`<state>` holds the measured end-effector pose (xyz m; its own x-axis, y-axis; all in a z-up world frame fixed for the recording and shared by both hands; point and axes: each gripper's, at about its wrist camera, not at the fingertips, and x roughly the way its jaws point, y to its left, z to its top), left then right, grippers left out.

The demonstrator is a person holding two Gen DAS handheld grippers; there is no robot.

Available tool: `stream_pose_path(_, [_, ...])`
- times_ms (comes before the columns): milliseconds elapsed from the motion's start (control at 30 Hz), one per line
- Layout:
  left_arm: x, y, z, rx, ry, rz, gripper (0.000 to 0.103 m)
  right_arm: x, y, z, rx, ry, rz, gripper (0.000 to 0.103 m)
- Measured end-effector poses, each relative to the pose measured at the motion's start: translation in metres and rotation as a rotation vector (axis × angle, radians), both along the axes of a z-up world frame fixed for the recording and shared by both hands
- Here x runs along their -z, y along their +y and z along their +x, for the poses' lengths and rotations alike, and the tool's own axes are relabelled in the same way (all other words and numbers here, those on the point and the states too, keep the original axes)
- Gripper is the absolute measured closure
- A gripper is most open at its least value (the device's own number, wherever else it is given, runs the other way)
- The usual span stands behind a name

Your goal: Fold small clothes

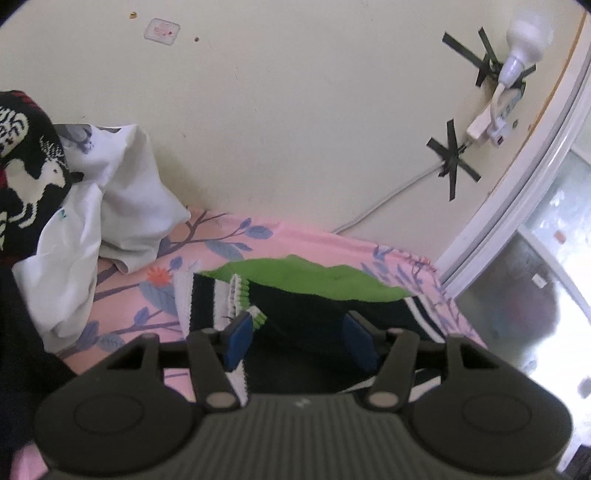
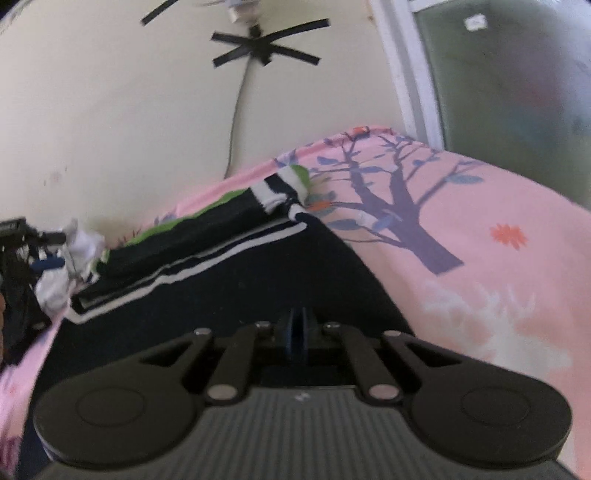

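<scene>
A navy garment (image 1: 310, 317) with white stripes and a green lining lies on the pink floral sheet (image 1: 122, 280). My left gripper (image 1: 299, 341) hovers over its striped cuff end with the jaws open. The dark cloth lies between and under the blue pads (image 1: 240, 338), which do not press on it. In the right wrist view the same navy garment (image 2: 229, 280) stretches away toward the wall, partly folded along its stripes. My right gripper (image 2: 297, 336) is shut, its pads together on the near edge of the navy cloth. The left gripper's blue pad (image 2: 48, 264) shows at the far left.
A crumpled white cloth (image 1: 110, 206) and a black patterned knit (image 1: 26, 147) are heaped at the left by the wall. A cable taped with black crosses (image 1: 454, 158) runs down the wall to a lamp (image 1: 524, 33). A window frame (image 1: 517, 184) bounds the right; bare pink sheet (image 2: 480, 258) lies there.
</scene>
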<state>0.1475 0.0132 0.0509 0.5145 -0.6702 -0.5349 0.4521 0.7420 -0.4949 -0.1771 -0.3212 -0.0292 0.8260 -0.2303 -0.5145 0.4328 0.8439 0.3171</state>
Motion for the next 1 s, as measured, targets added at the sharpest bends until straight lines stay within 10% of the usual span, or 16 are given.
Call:
stream_pose_path(33, [-0.001, 0.003, 0.001, -0.002, 0.010, -0.013, 0.047, -0.002, 0.001, 0.000, -0.001, 0.002, 0.000, 0.103])
stream_pose_path(133, [-0.002, 0.015, -0.001, -0.009, 0.051, -0.048, 0.047, -0.014, 0.010, 0.003, -0.024, -0.027, -0.020, 0.035])
stream_pose_path(300, [0.013, 0.044, -0.014, -0.071, 0.031, 0.014, 0.047, -0.045, 0.049, 0.046, -0.191, -0.077, -0.143, 0.042])
stream_pose_path(433, [0.022, 0.060, -0.009, -0.105, 0.041, -0.010, 0.050, -0.062, 0.102, 0.124, -0.416, -0.033, -0.229, 0.073])
stream_pose_path(567, [0.017, 0.069, -0.009, -0.108, 0.000, -0.021, 0.051, -0.064, 0.152, 0.202, -0.560, 0.011, -0.292, 0.072])
stream_pose_path(700, [0.014, 0.075, -0.006, -0.119, 0.005, -0.027, 0.051, -0.048, 0.177, 0.266, -0.612, 0.069, -0.317, 0.044])
stream_pose_path(767, [0.014, 0.077, -0.006, -0.121, 0.003, -0.033, 0.051, -0.033, 0.187, 0.290, -0.635, 0.124, -0.338, 0.057])
stream_pose_path(800, [0.014, 0.077, -0.006, -0.122, 0.002, -0.033, 0.051, -0.025, 0.188, 0.298, -0.642, 0.162, -0.341, 0.094])
stream_pose_path(833, [0.013, 0.077, -0.006, -0.126, 0.000, -0.029, 0.051, -0.019, 0.189, 0.298, -0.631, 0.173, -0.341, 0.101])
stream_pose_path(1000, [0.013, 0.069, -0.010, -0.102, -0.005, -0.025, 0.049, -0.032, 0.190, 0.259, -0.669, 0.130, -0.269, 0.098])
